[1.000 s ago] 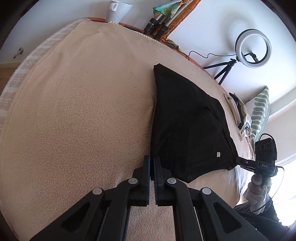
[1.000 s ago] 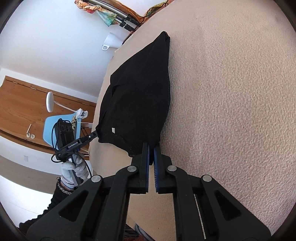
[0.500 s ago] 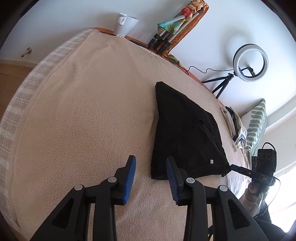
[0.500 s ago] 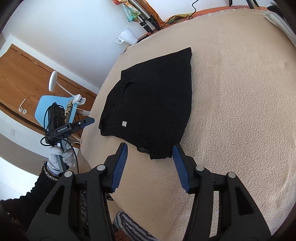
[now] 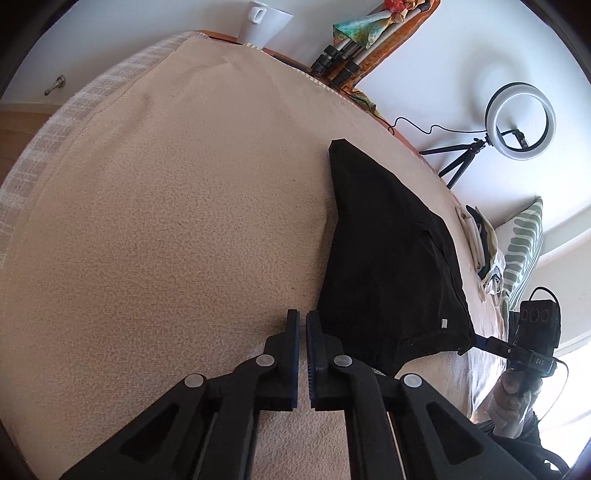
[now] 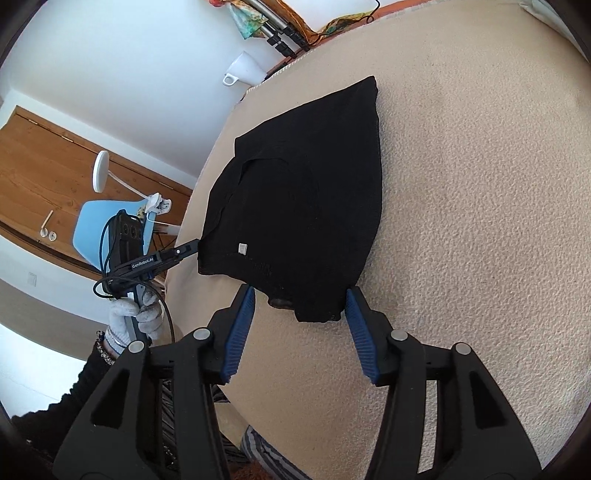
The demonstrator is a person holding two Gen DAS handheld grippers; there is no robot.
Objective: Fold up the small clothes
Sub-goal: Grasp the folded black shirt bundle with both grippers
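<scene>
A black garment (image 5: 388, 258) lies folded on a beige blanket (image 5: 166, 221); it also shows in the right wrist view (image 6: 303, 195), with a small white tag (image 6: 242, 249) near its near edge. My left gripper (image 5: 302, 321) is shut, its tips at the garment's near left corner; whether cloth is pinched is hidden. My right gripper (image 6: 299, 306) is open, its blue pads either side of the garment's near corner, a little above it. In the right wrist view the left gripper (image 6: 194, 246) touches the garment's left corner.
A white mug (image 5: 264, 20) stands at the far edge of the bed. A ring light on a tripod (image 5: 519, 122), a stack of folded clothes (image 5: 476, 240) and a green patterned pillow (image 5: 524, 251) are at the right. A blue chair (image 6: 110, 229) stands beyond the bed.
Both grippers were shut at the garment's near corners, then opened and pulled back. Now the left gripper has shut again at the near left corner; the right stays open, closer to the garment.
</scene>
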